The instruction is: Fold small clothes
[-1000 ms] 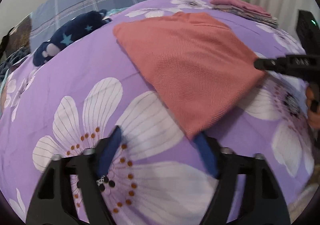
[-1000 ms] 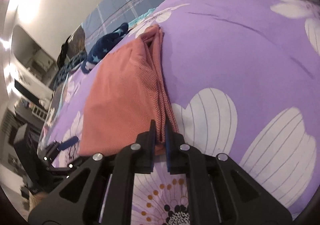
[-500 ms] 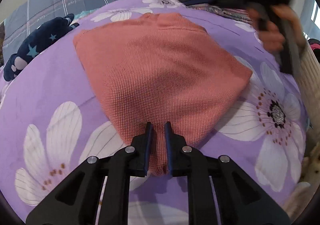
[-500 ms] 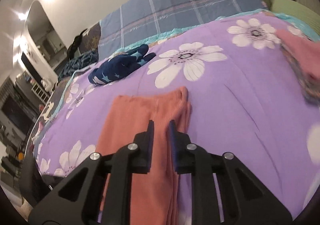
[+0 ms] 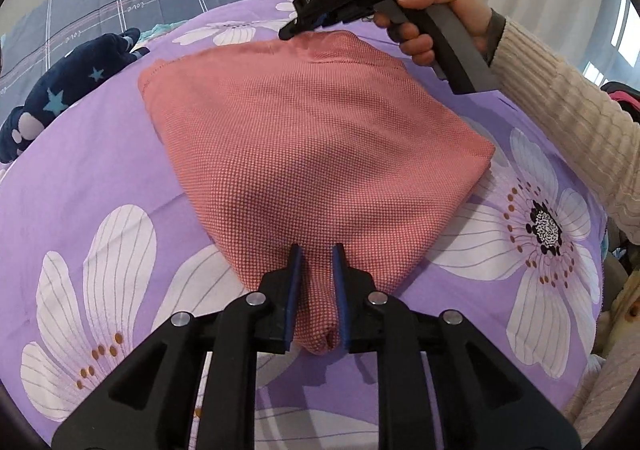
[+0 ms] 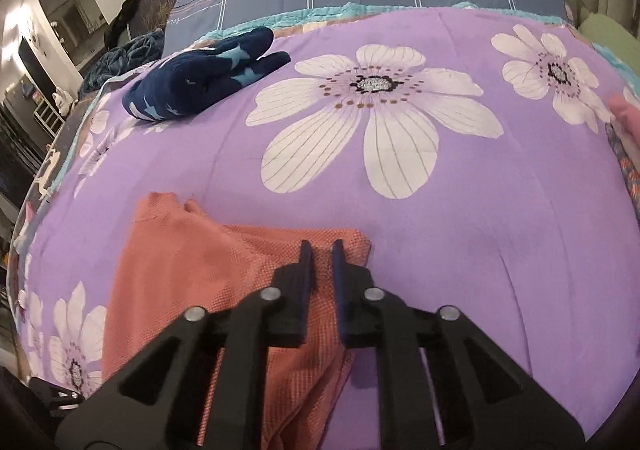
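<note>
Pinching the near corner of the salmon-pink garment (image 5: 316,154), the left claw (image 5: 316,270) stands nearly closed with a bunched fold of the waffle-knit cloth pressed between its blue pads. The right claw (image 6: 321,262) sits at the far corner, its jaws having just been closing to a thin gap with cloth between them; whether the pads truly bite every layer there cannot be told. The garment lies partly folded on the purple flowered bedspread (image 5: 100,154), with the navy star-print piece (image 5: 68,90) well apart near the pillow end and a stack of folded clothes (image 6: 628,138) at the far right edge.

The main risk is a shallow hold. The right claw reaches the cloth only at its very edge (the left view shows its tip just at the hem), so a lift could pull the top layer alone and let the lower layers sag, undoing the fold. The stacked layers at that corner look loose and uneven in the right view, which makes a partial catch likelier.

A second risk comes from the soft bed: either claw pressing down could nip the bedspread along with the garment and drag it up. Uneven pulling by the two hands would skew the crease, and the knit, being stretchy, may slide out of the left claw's narrow pinch.
</note>
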Available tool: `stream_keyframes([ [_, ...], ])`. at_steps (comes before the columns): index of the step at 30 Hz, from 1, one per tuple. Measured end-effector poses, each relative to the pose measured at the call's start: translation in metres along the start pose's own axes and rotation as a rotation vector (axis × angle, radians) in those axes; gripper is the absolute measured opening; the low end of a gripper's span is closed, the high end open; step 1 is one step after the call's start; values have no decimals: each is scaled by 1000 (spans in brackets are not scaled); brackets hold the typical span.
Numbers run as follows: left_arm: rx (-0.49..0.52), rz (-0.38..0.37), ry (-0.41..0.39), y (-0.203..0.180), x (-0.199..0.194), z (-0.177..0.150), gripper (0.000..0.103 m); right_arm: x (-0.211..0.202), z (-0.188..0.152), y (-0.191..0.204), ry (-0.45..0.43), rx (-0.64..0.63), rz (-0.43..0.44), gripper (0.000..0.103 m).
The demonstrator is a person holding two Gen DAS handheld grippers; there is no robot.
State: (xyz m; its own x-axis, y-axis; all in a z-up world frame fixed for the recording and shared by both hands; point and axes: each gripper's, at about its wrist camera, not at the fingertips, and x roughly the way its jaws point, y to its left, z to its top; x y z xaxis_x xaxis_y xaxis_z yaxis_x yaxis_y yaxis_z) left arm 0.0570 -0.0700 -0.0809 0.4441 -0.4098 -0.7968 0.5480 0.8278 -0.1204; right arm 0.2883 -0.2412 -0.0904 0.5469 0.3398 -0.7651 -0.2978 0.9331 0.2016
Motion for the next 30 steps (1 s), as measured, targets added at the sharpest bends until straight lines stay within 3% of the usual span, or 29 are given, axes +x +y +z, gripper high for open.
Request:
stream_keyframes([
  [4,9,4,-4,0,1,1,17,-27,7,2,-120,12,25,8],
  [7,12,7,-6,-2,1,0,18,2,3,3,-30,-58,-77,9],
  [9,9,7,-10,-2,-1,-1,18,7,-3,-2,-28,-46,-116,13],
  [13,9,12,-11,-3,-2,-2,18,-37,-11,-4,-142,44,-50,14],
  [18,16,18,-12,-5,-1,-1,20,-84,-56,40,-136,-116,97,13],
  [20,18,24,-14,-7,-2,-1,20,-80,-76,49,-99,-156,59,13],
  [21,19,27,-14,-7,-2,-1,20,-69,-87,47,-80,-169,-26,13],
  [23,21,32,-16,-9,-3,-2,21,-50,-99,30,-60,-111,-105,1],
  [26,25,44,-14,-13,-3,-1,22,-46,-108,7,-111,42,-60,1],
  [30,-3,63,-22,-14,-7,-1,25,-72,-110,26,-167,-13,-133,5],
])
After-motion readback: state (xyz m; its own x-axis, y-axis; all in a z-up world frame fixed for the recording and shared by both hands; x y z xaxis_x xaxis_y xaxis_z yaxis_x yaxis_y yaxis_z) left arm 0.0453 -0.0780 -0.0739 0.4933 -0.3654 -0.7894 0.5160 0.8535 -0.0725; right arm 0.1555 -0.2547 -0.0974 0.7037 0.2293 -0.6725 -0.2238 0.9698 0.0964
